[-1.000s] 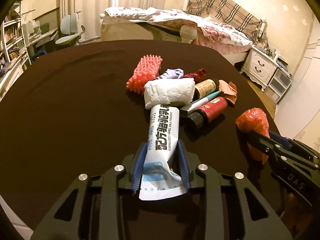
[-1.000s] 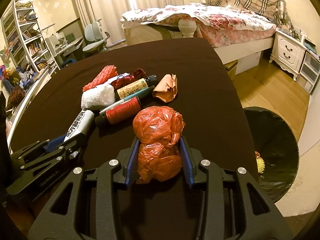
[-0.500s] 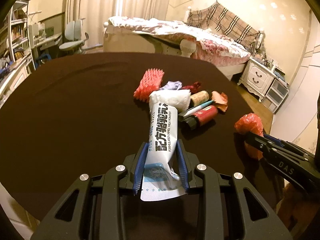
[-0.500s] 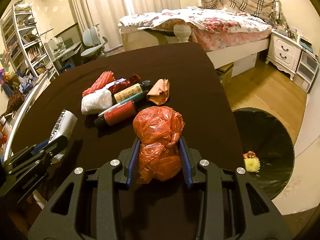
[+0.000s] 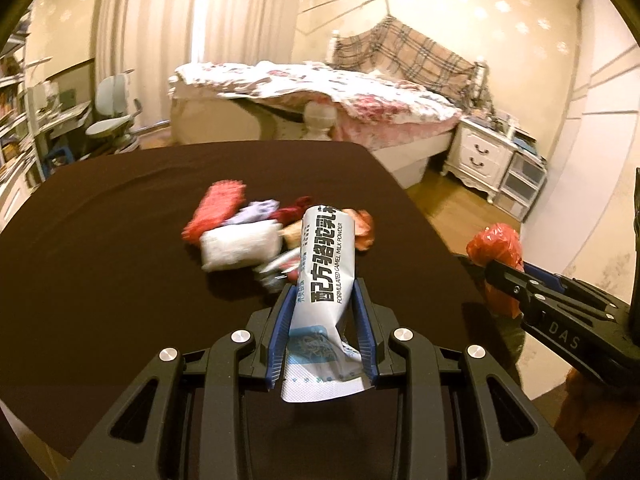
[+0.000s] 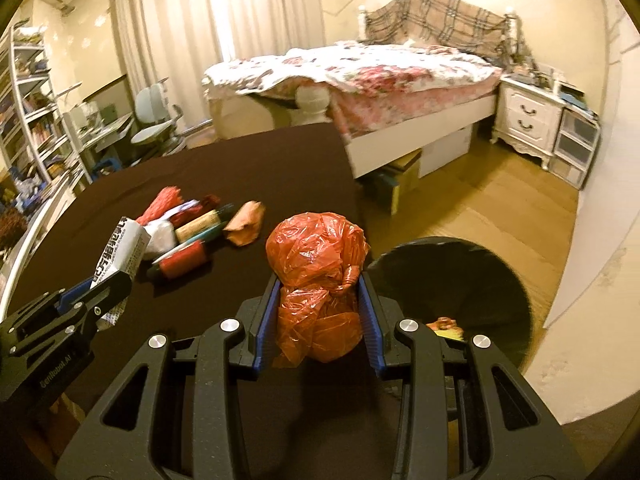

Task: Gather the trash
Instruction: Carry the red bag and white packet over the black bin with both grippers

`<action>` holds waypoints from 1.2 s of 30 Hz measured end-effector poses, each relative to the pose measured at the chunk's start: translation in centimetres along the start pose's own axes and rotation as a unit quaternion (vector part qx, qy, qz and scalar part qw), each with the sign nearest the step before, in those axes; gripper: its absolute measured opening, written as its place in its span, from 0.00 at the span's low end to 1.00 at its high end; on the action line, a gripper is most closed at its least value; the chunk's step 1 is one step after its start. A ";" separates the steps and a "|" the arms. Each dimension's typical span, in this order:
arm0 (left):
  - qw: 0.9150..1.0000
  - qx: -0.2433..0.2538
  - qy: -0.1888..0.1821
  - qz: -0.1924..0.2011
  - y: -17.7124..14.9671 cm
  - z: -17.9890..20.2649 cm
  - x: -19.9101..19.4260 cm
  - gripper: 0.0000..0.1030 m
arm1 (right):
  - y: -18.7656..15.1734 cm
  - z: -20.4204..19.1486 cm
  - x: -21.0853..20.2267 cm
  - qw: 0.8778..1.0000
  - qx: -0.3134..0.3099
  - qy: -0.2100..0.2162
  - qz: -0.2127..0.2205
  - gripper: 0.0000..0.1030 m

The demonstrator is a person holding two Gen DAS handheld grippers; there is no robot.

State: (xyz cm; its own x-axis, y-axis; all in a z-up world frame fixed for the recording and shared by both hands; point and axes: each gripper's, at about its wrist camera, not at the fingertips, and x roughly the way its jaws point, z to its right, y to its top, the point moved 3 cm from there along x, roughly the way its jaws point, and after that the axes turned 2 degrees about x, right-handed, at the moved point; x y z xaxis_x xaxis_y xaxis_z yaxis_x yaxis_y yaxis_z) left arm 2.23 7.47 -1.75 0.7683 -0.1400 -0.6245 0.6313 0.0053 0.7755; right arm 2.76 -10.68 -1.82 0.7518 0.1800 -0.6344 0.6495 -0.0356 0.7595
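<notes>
Held: my left gripper jaws pinch a milk-powder packet, long axis pointing ahead; my right gripper jaws pinch an orange bag, nearer the bin lying lower right beyond the worktop.

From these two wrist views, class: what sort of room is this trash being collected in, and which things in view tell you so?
Most likely a bedroom with a study corner. A bed with a floral quilt stands behind the dark table, a white nightstand beside it, and a desk chair with bookshelves along the left wall.
</notes>
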 end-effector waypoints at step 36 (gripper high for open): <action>0.992 0.106 -0.068 -0.022 1.3 14.4 7.3 0.31 | -1.1 14.2 0.5 0.990 0.112 -0.081 0.016 0.35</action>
State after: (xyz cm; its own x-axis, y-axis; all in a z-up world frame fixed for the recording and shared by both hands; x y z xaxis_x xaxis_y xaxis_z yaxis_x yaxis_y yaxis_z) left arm 7.12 -7.83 -3.91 0.7099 -0.2671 -0.6517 0.6168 -0.2109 0.7584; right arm 4.05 -24.53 -5.06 0.7689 0.0153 -0.6392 0.6204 -0.2596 0.7401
